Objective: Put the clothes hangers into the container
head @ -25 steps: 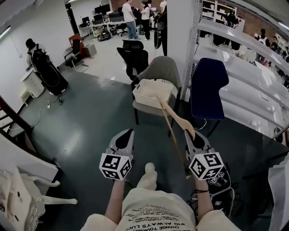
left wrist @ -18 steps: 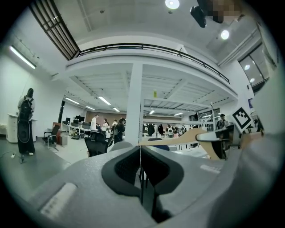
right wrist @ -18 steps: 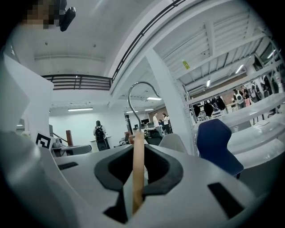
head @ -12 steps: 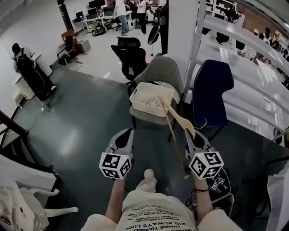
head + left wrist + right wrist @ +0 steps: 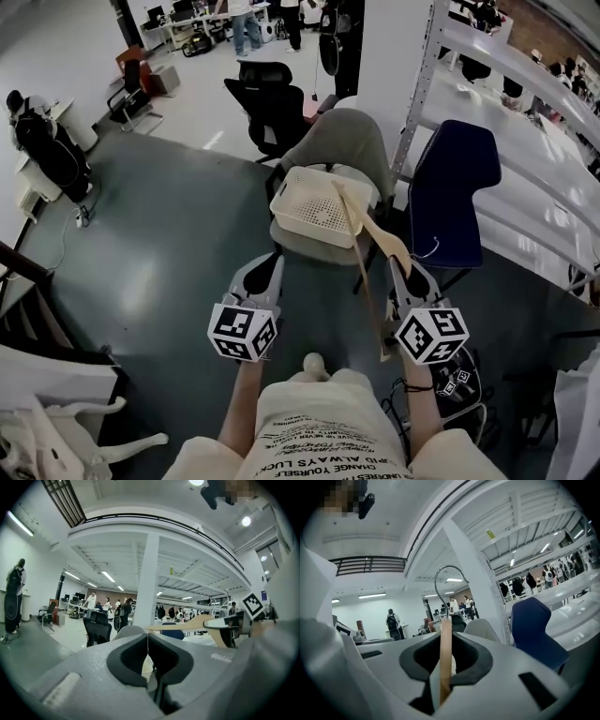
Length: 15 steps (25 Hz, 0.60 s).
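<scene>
My right gripper (image 5: 445,660) has its jaws clamped on the wooden hanger (image 5: 446,644) — the flat wood stands on edge between the pads and its metal hook (image 5: 440,576) curls up past the tips. My left gripper (image 5: 147,654) has its jaws pressed together with only a thin seam between the pads and nothing in them. In the head view the right gripper (image 5: 405,275) hovers on the near right of the white perforated basket (image 5: 292,223), and the hanger (image 5: 381,242) runs from it in both directions: the far end slants up over the basket's right rim, the near end trails back toward me past the marker cube. Whether the far tip touches the basket or only hangs above it I cannot tell. The left gripper (image 5: 263,274) hangs on the near left of the basket, apart from it and level with the right one. The basket itself sits on the seat of a grey chair (image 5: 344,141), and I see no hangers lying inside it — just the mesh bottom. Just to the right of the basket stands a dark blue chair (image 5: 457,183); beyond the basket, to its far left, a black office chair (image 5: 266,105) stands on the floor. From the left gripper view the hanger (image 5: 186,625) shows as a pale wooden arm crossing to the right.
</scene>
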Each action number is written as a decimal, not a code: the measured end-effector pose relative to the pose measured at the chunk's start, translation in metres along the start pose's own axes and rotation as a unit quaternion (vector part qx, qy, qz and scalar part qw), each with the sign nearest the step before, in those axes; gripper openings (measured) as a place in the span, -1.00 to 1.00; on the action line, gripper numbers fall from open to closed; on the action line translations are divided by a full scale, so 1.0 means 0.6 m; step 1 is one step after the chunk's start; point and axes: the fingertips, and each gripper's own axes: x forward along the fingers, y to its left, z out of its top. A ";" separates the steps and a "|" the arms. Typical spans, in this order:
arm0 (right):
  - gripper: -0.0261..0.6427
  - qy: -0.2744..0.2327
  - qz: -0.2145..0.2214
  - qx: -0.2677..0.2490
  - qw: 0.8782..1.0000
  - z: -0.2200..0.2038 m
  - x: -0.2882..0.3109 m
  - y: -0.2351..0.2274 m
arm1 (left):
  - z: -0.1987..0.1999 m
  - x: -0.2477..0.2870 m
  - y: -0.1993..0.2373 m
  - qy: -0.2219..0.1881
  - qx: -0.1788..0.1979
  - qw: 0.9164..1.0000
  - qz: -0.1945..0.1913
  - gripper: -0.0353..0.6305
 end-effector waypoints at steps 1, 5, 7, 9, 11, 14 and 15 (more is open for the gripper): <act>-0.76 0.001 -0.002 0.005 1.000 -0.002 0.009 -0.002 | -0.002 0.006 0.003 0.002 0.002 1.000 -0.003 -0.82; -0.76 0.014 -0.001 0.010 1.000 -0.018 0.046 0.000 | -0.021 0.024 0.029 0.018 0.000 1.000 0.001 -0.82; -0.76 0.022 0.001 0.012 1.000 -0.026 0.059 -0.004 | -0.027 0.032 0.037 0.021 -0.007 1.000 0.002 -0.82; -0.76 0.027 0.000 0.014 1.000 -0.030 0.074 -0.011 | -0.031 0.043 0.043 0.024 -0.006 1.000 0.004 -0.82; -0.76 0.031 0.000 0.016 0.999 -0.033 0.093 -0.018 | -0.037 0.056 0.055 0.029 -0.009 1.000 0.008 -0.82; -0.76 0.040 0.002 0.021 0.999 -0.039 0.130 -0.032 | -0.048 0.083 0.076 0.038 -0.016 0.999 0.015 -0.82; -0.76 0.044 0.003 0.022 0.999 -0.041 0.144 -0.037 | -0.050 0.094 0.084 0.040 -0.017 0.999 0.018 -0.82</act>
